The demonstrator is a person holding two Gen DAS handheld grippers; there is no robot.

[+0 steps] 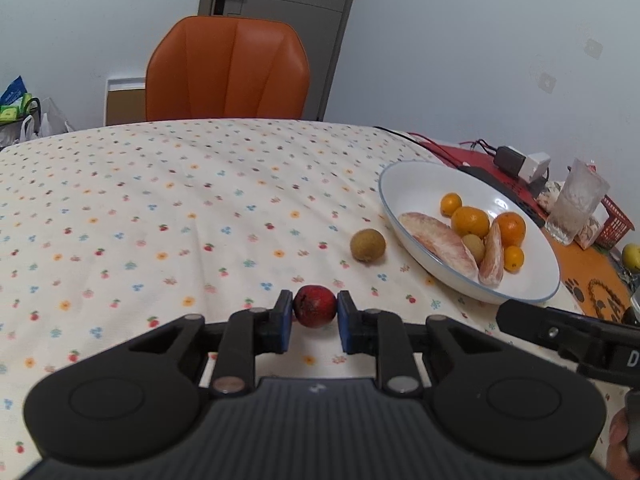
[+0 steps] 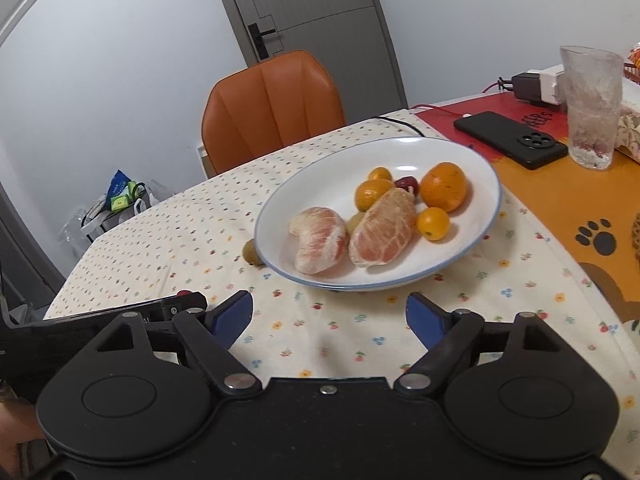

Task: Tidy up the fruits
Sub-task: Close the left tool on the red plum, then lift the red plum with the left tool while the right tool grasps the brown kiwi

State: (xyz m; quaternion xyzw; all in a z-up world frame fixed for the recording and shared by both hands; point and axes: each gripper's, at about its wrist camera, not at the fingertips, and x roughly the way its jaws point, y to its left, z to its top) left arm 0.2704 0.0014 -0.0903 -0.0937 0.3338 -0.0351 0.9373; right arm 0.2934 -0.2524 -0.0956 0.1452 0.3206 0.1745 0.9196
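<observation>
My left gripper is shut on a small dark red fruit just above the flowered tablecloth. A brown round fruit lies on the cloth beside the white plate, to its left; it also shows in the right wrist view. The plate holds two peeled pomelo pieces, several oranges and a dark red fruit. My right gripper is open and empty, just in front of the plate's near rim. Its finger shows in the left wrist view.
An orange chair stands behind the table's far edge. To the right of the plate lie a black phone, a frosted glass, a charger with cables and a red basket.
</observation>
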